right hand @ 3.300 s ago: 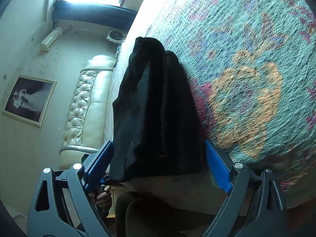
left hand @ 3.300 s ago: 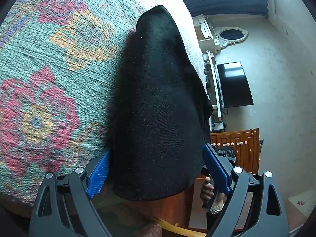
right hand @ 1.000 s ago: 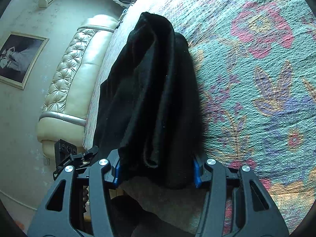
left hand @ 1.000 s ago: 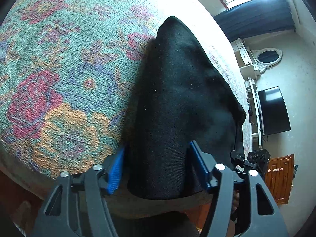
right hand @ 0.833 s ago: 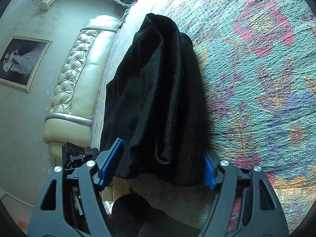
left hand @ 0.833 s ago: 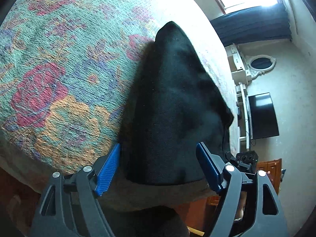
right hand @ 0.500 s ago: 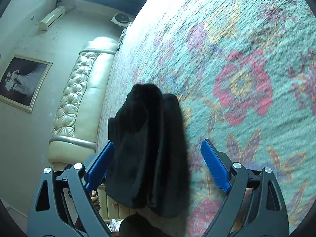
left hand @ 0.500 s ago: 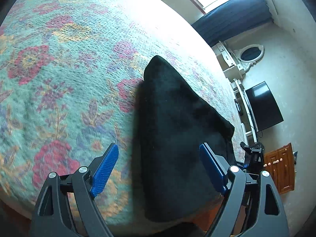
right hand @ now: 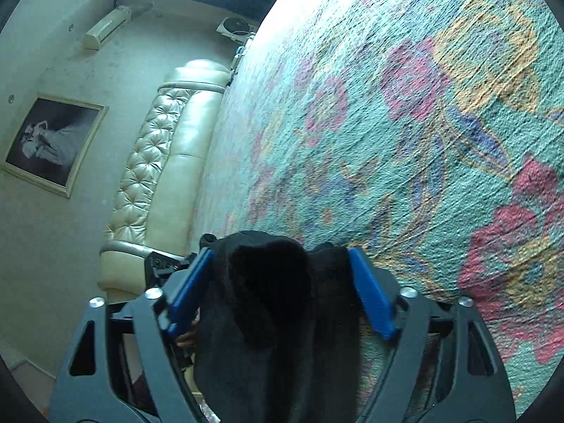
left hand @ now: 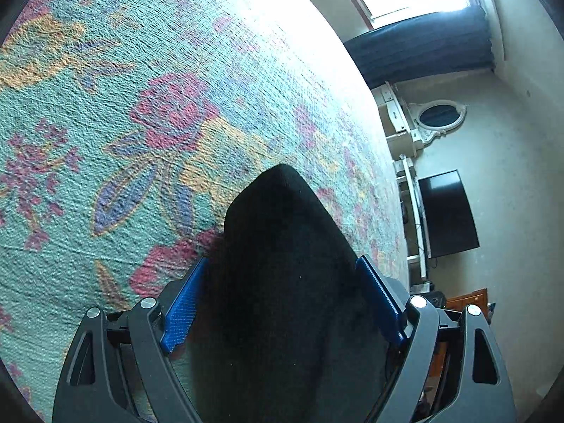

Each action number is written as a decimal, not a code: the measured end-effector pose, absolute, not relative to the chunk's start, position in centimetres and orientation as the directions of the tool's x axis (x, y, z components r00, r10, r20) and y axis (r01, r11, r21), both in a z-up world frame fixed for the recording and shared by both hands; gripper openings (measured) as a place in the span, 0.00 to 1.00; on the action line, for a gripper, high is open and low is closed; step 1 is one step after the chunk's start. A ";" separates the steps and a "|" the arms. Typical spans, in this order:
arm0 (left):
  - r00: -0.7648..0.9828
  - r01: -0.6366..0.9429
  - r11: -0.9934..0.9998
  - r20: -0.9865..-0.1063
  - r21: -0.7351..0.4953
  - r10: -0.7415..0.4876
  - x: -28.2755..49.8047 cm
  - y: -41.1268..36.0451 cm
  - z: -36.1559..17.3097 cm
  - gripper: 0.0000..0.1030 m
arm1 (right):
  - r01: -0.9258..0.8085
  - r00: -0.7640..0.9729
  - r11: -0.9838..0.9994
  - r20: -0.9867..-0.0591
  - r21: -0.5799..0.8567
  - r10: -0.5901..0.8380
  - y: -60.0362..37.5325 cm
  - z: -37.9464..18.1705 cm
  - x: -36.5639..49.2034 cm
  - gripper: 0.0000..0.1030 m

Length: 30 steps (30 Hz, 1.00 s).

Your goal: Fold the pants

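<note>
The black pants [left hand: 282, 282] are seen lying folded into a narrow band on the flowered bedspread [left hand: 141, 123], at the near edge of the bed. In the left wrist view the band sits between the blue pads [left hand: 183, 310] of the left tool [left hand: 282, 303], whose jaws are closing slightly; whether the cloth is pressed cannot be told. In the right wrist view the bunched end of the pants is flanked by the pads of the right tool [right hand: 282, 292], and its jaws are closing around the cloth; a firm pinch is not yet shown.

A risk is judged here: only the upper layers could be caught, so that the band would be pulled apart when lifted. The thick, uneven bunch at the right tool could also slip out, since it fills the jaws unevenly.

Compared with half a second earlier, both tools have been brought nearer to the pants; then the cloth lay well ahead of wide-open jaws.
</note>
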<state>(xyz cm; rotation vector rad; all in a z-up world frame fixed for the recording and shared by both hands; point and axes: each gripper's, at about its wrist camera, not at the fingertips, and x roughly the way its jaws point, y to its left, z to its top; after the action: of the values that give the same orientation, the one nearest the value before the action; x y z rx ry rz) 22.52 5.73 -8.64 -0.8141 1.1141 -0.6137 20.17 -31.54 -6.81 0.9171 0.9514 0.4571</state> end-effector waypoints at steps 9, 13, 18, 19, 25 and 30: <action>0.371 0.093 0.717 -0.644 -0.691 -0.669 22.7 4.8 -7.7 0.30 | 0.020 0.599 0.619 -0.505 0.785 0.621 -30.6 -6.7 20.0 0.33; 0.381 0.110 0.744 -0.664 -0.659 -0.644 24.0 4.5 -7.3 0.30 | -0.005 0.607 0.664 -0.525 0.748 0.596 -29.8 -5.8 21.3 0.32; 0.401 0.099 0.756 -0.669 -0.647 -0.625 25.6 4.7 -7.3 0.30 | -0.004 0.622 0.652 -0.509 0.758 0.595 -29.7 -5.9 23.1 0.32; 0.401 0.097 0.757 -0.671 -0.646 -0.623 26.0 4.7 -7.4 0.30 | -0.001 0.623 0.648 -0.506 0.762 0.596 -29.6 -6.0 23.6 0.32; 0.394 0.083 0.758 -0.677 -0.647 -0.622 27.5 4.5 -8.1 0.30 | 0.015 0.618 0.625 -0.499 0.780 0.608 -29.9 -6.9 25.7 0.32; 0.389 0.090 0.745 -0.665 -0.661 -0.637 27.4 4.7 -8.5 0.35 | 0.020 0.615 0.590 -0.475 0.807 0.629 -30.2 -7.7 25.8 0.33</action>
<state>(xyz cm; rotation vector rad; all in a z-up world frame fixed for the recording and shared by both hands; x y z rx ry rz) 27.44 4.65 -8.51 -0.5869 1.0819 -0.4969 25.83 -30.21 -7.67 0.8817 0.8476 0.4090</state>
